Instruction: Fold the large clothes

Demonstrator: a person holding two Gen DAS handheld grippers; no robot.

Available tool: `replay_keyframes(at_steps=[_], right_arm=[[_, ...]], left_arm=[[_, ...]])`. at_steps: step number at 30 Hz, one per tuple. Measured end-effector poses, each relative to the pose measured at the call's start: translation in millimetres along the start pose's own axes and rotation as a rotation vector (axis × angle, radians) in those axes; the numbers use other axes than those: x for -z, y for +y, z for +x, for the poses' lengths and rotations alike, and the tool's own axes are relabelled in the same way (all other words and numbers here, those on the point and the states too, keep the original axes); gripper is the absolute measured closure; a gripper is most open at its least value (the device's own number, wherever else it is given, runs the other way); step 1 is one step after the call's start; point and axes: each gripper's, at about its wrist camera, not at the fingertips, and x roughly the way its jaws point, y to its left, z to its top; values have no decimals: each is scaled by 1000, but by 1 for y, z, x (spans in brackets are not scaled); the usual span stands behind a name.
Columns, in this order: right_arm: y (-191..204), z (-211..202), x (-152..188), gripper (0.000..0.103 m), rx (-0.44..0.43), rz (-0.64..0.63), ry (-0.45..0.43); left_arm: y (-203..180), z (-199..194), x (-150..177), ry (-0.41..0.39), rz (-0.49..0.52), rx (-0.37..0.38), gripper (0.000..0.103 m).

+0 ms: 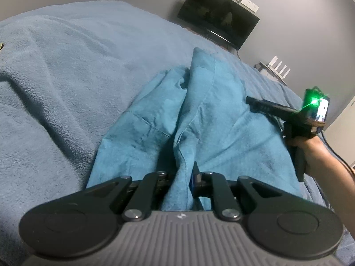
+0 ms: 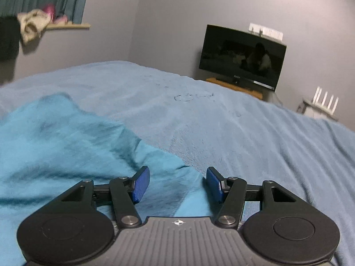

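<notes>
A large teal garment (image 1: 199,115) lies crumpled on a blue-grey blanket (image 1: 66,66) on the bed. My left gripper (image 1: 182,179) is shut on a fold of the garment, which bunches up between its fingers and hides the left pad. My right gripper (image 2: 177,184) is open, its blue pads (image 2: 142,184) spread over the garment's edge (image 2: 66,146) with nothing between them. In the left wrist view the right gripper (image 1: 250,102) is at the garment's right side, held by a hand.
The blanket (image 2: 221,122) covers the whole bed. A dark TV (image 2: 241,57) on a wooden stand is against the far wall, with a white router (image 2: 324,104) to its right. A shelf with clothes (image 2: 35,22) hangs at the far left.
</notes>
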Motion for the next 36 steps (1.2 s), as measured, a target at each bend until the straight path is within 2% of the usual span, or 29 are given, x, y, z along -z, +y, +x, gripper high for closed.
replay_keyframes(at_steps=[2, 4, 5, 6, 8, 11, 15, 20, 23, 29, 33, 34, 36], right_arm=[[-17, -11, -2, 44, -62, 82, -34], [-41, -31, -2, 29, -118, 208, -64], [-55, -43, 1, 12, -143, 277, -73], [-71, -54, 7, 7, -173, 344, -77], [-102, -67, 22, 7, -262, 486, -54], [-139, -62, 54, 6, -400, 721, 61], [-154, -39, 92, 6, -595, 930, 200], [-144, -7, 106, 3, -711, 970, 283], [-134, 16, 106, 0, -763, 987, 299], [-119, 51, 103, 0, -809, 1010, 319], [-104, 67, 105, 0, -816, 1026, 282], [-101, 67, 105, 2, -804, 1026, 268], [-96, 60, 101, 19, -767, 1002, 239]], left_arm=[[-2, 0, 3, 5, 2, -3, 94], [-4, 0, 5, 6, -2, -5, 94], [-3, -1, 6, 7, -4, -6, 94], [-2, -4, 5, 8, -7, -6, 94], [-3, -5, 6, 7, -10, -7, 94], [-4, -7, 7, 7, -11, -11, 94], [-5, -2, 4, 8, -19, -14, 93], [-5, -1, 4, 12, -20, -19, 93], [-5, 0, 3, 16, -24, -18, 93], [-2, 3, 3, 22, -41, -10, 93], [-3, 4, 3, 24, -44, -11, 93], [-3, 5, 3, 25, -46, -11, 93], [-4, 5, 4, 24, -45, -16, 93]])
